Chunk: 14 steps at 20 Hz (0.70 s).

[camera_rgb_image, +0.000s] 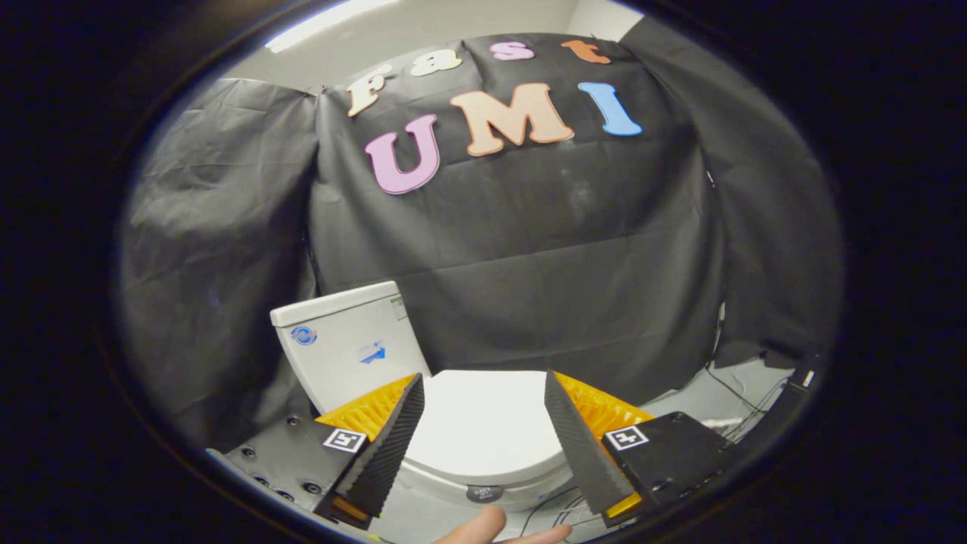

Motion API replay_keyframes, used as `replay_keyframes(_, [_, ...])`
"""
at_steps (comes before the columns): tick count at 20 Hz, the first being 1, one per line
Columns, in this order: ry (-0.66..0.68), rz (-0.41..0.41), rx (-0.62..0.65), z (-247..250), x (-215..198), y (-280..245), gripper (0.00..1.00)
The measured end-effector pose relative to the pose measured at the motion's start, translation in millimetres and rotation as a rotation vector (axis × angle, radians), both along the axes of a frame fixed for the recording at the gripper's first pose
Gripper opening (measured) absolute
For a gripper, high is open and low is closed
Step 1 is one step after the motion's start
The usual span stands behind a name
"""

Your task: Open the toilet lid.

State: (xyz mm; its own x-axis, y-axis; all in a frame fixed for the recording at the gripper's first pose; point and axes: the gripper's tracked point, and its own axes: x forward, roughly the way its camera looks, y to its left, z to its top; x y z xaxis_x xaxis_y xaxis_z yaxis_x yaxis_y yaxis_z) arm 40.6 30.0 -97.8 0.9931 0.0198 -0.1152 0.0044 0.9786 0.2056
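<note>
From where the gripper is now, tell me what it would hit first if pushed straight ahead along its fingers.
Most likely the closed toilet lid, which lies between and just ahead of the open gripper fingers. Depth is unclear; aimed slightly higher, it could pass over the lid toward the tank.

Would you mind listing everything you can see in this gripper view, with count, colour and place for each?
toilet lid: one, white, closed, seen between and just beyond the fingers.
tank: one, white, behind the lid, against the cloth wall.
round button: one, dark, on the front of the bowl below the lid.
cloth wall: one, black, behind and around the toilet.
cables: several, dark, on the pale floor beside the toilet.
hand: one, fingertips showing below the toilet front, between the fingers.
gripper: one, jaws open wide above the lid, touching nothing.
</note>
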Motion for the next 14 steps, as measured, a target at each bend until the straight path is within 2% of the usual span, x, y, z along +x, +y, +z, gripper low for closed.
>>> replay_keyframes(2, [0.014, 0.003, 0.012, -8, 1, 1, 0.99])
replay_keyframes(7, [-0.047, -0.063, 0.066, -19, -2, -3, 0.99])
replay_keyframes(11, [-0.020, -0.012, 0.090, -26, 0, 15, 0.99])
replay_keyframes(14, [0.009, -0.003, 0.136, -40, 2, 18, 0.99])
